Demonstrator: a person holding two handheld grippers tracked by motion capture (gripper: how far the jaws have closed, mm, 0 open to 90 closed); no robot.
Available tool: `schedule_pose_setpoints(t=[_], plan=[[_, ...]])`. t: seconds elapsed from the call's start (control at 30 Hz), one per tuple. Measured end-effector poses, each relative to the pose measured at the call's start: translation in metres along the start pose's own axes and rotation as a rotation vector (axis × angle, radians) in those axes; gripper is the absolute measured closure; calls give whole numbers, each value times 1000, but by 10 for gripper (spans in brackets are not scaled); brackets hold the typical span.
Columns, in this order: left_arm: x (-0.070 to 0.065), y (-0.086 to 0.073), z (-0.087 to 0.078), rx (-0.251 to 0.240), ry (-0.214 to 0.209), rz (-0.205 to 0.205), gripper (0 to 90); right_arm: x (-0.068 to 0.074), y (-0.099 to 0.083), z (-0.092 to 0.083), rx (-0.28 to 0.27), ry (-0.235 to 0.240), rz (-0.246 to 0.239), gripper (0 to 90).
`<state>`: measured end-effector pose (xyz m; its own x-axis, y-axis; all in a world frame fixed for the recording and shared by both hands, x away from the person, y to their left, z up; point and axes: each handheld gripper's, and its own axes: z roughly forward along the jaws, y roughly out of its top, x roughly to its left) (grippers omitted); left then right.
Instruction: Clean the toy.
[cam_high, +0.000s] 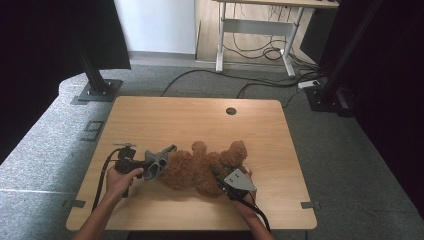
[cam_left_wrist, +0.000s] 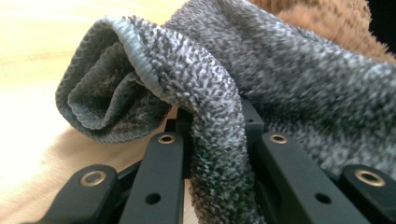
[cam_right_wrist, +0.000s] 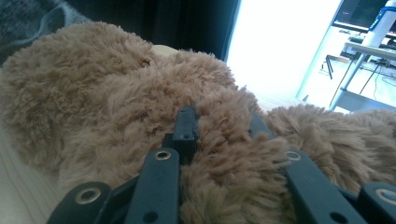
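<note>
Now your left gripper (cam_left_wrist: 212, 140) is clamped on a fold of the grey knitted garment (cam_left_wrist: 280, 79), and the cloth runs up between its two black jaws. Just beyond this gripper the garment opens into a rolled cuff, and behind it the brown fur of the teddy bear (cam_high: 200, 167) begins. Your right gripper (cam_right_wrist: 224, 135) is closed on a tuft of fur on the bear's body, so it holds the toy steady on the surface (cam_high: 150, 120). From above, the bear lies between your two grippers, with the garment at its end toward the left gripper (cam_high: 159, 162) and the legs beyond the right gripper (cam_high: 220, 180).

I judge that the dressing is only started: the garment touches one end of the bear, but most of the body is bare. Pulling the cloth over the bear is what is left.
</note>
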<state>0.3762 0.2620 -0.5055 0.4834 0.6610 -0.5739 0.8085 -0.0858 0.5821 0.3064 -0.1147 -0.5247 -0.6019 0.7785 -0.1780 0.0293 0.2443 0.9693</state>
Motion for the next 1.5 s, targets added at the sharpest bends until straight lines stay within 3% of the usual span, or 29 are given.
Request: schedule_pose_setpoints(t=[0.1, 0.33, 0.43, 0.53, 0.67, 0.77, 0.9, 1.0, 1.27, 1.37, 1.5], plan=[[-1, 0, 5, -3, -15, -7, 765, 0, 0, 0, -4, 2, 12, 713], [-8, 5, 7, 0, -14, 19, 766, -4, -2, -2, -23, 29, 53, 695], [-7, 0, 8, -13, -26, 8, 765, -8, 0, -4, -27, 50, 94, 597], [-6, -4, 10, -23, -43, 10, 764, -13, 8, -8, -24, 47, 122, 486], [-6, -6, 16, -31, -61, 8, 762, -22, 19, -13, 21, 55, 167, 390], [-7, -6, 18, -26, -54, 12, 760, -30, 31, -15, 58, 43, 174, 364], [-6, -7, 17, -30, -46, 13, 760, -42, 55, -15, 62, 48, 202, 357], [-5, -7, 18, -32, -47, 13, 759, -46, 70, -3, 103, 79, 220, 337], [-4, -7, 18, -28, -51, 13, 759, -39, 90, 56, 265, 141, 233, 302], [-4, -8, 18, -31, -50, 12, 759, -37, 87, 74, 333, 144, 255, 304], [-4, -8, 18, -32, -55, 14, 759, -34, 74, 86, 436, 147, 232, 312]])
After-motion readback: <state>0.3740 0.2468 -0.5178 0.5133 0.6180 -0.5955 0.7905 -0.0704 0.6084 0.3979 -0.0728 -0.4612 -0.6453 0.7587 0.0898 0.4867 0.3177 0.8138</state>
